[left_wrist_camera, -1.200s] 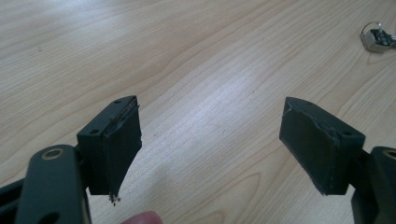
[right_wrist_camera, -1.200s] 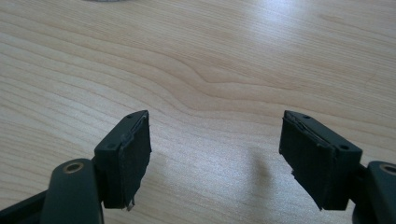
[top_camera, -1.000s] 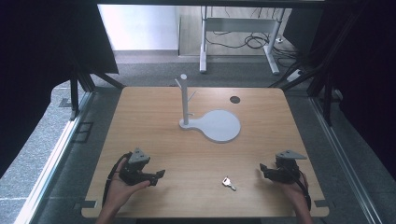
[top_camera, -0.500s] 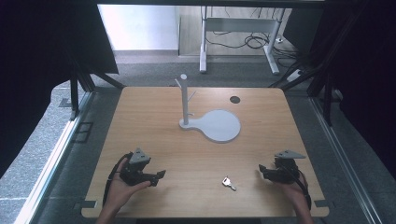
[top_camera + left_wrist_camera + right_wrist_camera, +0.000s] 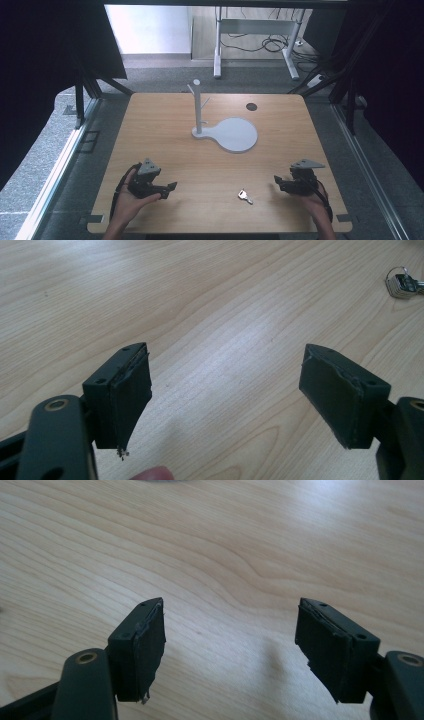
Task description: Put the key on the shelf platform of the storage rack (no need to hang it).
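- Two grippers rest low at the table's [image 5: 165, 125] near edge: left gripper [image 5: 170, 187] at seven o'clock, right gripper [image 5: 276, 181] at five, both gaping wide and empty; the right's jaws have just been closing slightly.
- Between them, at six o'clock, lies the key [image 5: 245, 196], flat on the wood.
- It looks light, stiff and thin, likely slippery; pinch its ringed head.
- Farther off, at twelve, a peg stand [image 5: 235, 134] waits.

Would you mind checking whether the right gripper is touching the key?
Apart: in the high view, bare table lies between the right gripper and the key.
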